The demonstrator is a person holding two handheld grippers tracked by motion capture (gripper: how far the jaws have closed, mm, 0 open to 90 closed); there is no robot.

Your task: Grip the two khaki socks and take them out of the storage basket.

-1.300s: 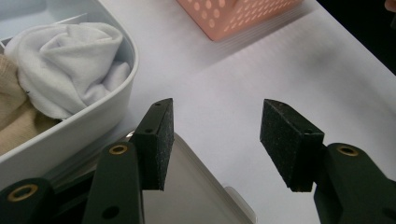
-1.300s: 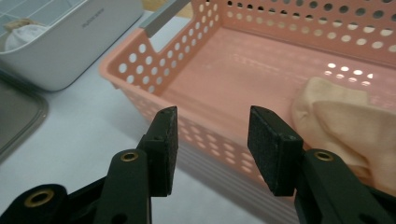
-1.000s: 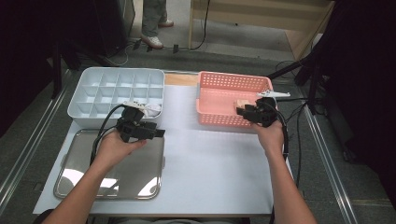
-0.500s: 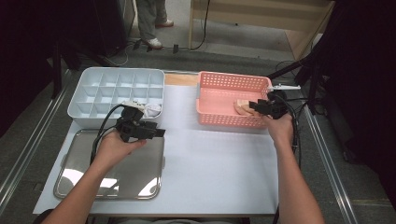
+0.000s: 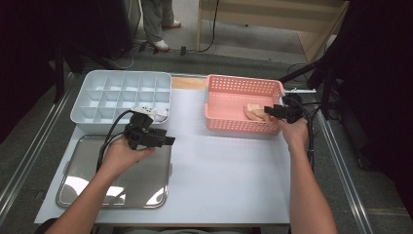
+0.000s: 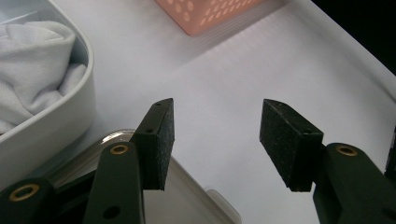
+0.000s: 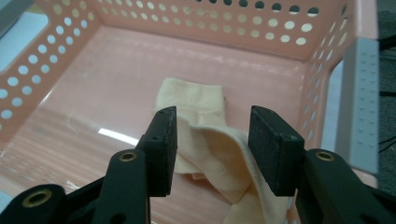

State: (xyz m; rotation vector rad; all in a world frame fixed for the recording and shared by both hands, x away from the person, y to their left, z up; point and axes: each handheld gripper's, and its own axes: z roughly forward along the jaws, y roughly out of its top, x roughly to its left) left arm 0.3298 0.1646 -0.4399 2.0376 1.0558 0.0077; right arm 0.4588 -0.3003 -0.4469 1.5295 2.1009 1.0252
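Right gripper (image 7: 212, 144), its jaws spread apart and gripping nothing above the cream sock (image 7: 210, 140) lying in the pink basket (image 5: 219, 122), should be lowered until both pads straddle the raised fold, then closed firmly before any lift is attempted.

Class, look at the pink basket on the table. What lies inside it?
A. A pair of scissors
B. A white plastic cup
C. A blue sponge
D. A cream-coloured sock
D: the right gripper view shows a cream-coloured sock lying crumpled on the floor of the pink basket, just beyond the right gripper, whose jaws stand open.
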